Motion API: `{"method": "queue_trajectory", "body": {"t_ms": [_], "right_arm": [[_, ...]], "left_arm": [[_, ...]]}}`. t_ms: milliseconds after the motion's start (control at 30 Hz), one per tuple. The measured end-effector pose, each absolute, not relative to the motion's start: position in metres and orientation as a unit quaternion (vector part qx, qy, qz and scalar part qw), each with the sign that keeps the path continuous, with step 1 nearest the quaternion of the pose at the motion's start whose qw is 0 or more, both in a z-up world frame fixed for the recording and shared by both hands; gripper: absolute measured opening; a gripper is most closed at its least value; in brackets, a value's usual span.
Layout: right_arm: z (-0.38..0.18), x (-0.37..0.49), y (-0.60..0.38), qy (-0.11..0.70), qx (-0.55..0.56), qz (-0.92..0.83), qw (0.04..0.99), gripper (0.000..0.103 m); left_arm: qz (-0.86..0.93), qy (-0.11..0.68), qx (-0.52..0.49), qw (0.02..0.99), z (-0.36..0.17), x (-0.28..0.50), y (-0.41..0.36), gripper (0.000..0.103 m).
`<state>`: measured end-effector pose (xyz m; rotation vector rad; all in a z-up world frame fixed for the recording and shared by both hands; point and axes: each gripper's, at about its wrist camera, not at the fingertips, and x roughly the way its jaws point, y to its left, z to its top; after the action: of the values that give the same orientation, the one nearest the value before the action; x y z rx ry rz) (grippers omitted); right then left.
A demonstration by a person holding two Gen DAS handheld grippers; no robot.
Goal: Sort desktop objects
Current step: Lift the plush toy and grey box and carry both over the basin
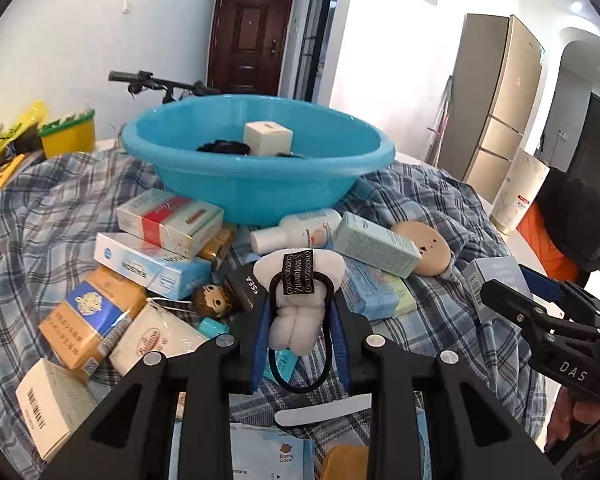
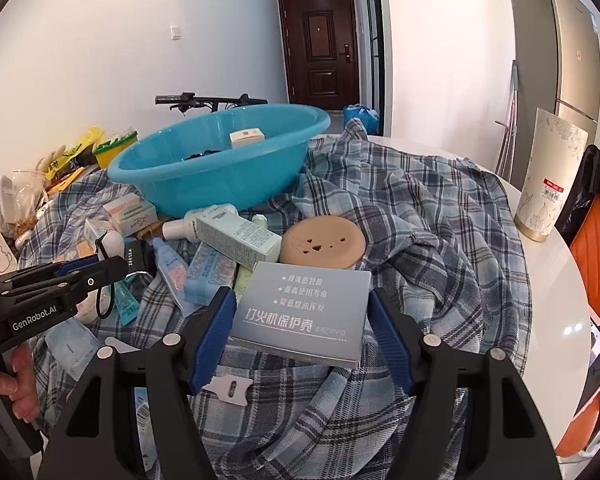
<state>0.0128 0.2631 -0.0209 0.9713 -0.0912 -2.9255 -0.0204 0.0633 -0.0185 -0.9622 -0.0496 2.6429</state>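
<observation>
While my left tool (image 1: pixel 300 312) grips a white hair tie (image 1: pixel 296 304) and my right tool (image 2: pixel 302 320) clamps a grey box (image 2: pixel 304 312), the blue basin (image 1: pixel 260 184) holds only a few things (most boxes remain on the worktop (image 2: pixel 556 280)).

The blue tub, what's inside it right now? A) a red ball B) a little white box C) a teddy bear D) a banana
B: a small white box sits inside the blue tub, next to something dark; no fruit, toy or ball shows there.
</observation>
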Motion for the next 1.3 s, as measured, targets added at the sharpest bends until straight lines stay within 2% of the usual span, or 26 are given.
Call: {"method": "queue_trajectory", "body": {"t_ms": [200,367,533,1300], "right_arm": [[-0.003,0.03,0.239,0.024,0.252,-0.967,0.016,0.067],[0.01,0.041,0.229,0.013,0.212,-0.976,0.036,0.067],[0.023,0.05,0.213,0.033,0.166,-0.985,0.032,0.067],[0.027,0.053,0.206,0.021,0.165,-0.984,0.056,0.067]], "left_arm": [[0.955,-0.01,-0.263,0.134,0.001,0.006,0.057,0.03],[0.967,0.009,-0.222,0.123,0.015,0.022,0.06,0.03],[0.974,-0.003,-0.182,0.133,0.027,0.037,0.056,0.03],[0.974,-0.006,-0.184,0.133,0.03,0.042,0.049,0.03]]}}
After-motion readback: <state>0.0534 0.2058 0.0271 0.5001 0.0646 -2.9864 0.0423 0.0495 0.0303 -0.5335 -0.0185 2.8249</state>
